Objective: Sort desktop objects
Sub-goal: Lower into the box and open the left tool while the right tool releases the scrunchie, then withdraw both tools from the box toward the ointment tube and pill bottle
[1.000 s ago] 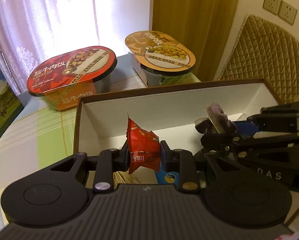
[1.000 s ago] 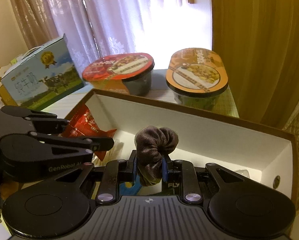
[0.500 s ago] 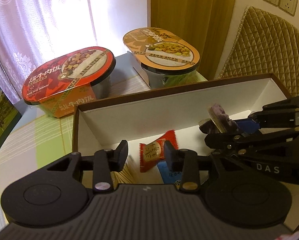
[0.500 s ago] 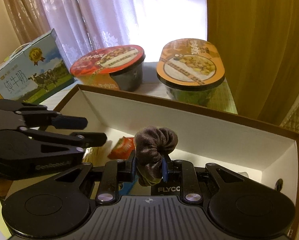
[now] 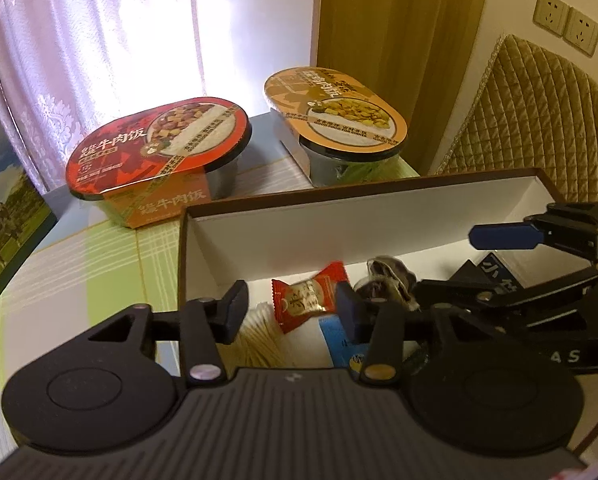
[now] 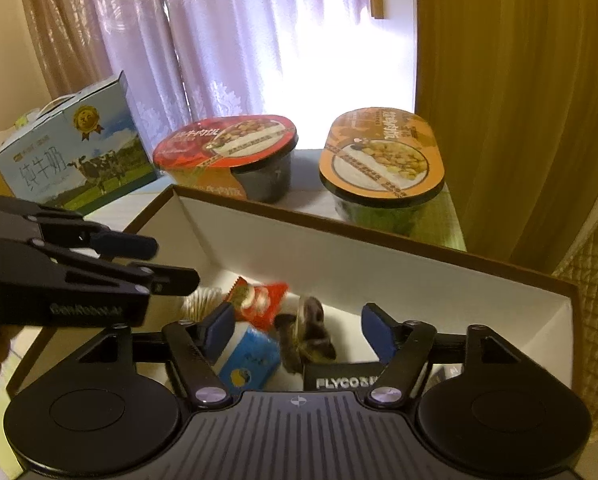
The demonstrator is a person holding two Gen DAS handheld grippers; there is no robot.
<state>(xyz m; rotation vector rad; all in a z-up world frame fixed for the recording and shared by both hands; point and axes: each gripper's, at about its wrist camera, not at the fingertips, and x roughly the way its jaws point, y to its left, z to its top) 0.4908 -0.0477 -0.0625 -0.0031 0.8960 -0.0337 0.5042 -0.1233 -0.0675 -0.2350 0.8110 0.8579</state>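
The brown-rimmed box [image 5: 363, 196] with white inner walls sat on the worktop [image 5: 111, 264] and held the sorted things. A red snack packet [image 5: 309, 296] lay flat on its floor, with a dark velvet scrunchie [image 5: 387, 280] just beside it on the right. Below the packet lay a bundle of cotton swabs [image 5: 259, 336] and a small blue carton [image 6: 249, 360]; a black item marked FLYCO [image 6: 339, 380] lay near the box's front wall.

The left gripper [image 5: 291, 312] hung over the box with its jaws spread apart and nothing between them; the red packet lay beyond the gap. The right gripper [image 6: 299, 328] was likewise wide open and empty, with the scrunchie lying on the box floor between and beyond its blue pads [image 6: 219, 328].

Behind the box stood two sealed meal bowls: a red-lidded bowl [image 5: 159, 152] to the left and an orange-lidded bowl [image 5: 335, 112] to the right, apart from each other. A blue milk carton case [image 6: 71, 152] printed with cows stood further left. The worktop wore a green and white checked cloth.

Behind it hung a pale lace curtain [image 6: 227, 40] against a bright window, with an ochre curtain [image 6: 511, 100] to the right. A quilted gold chair back [image 5: 539, 112] stood at the far right, below two wall sockets [image 5: 567, 24].
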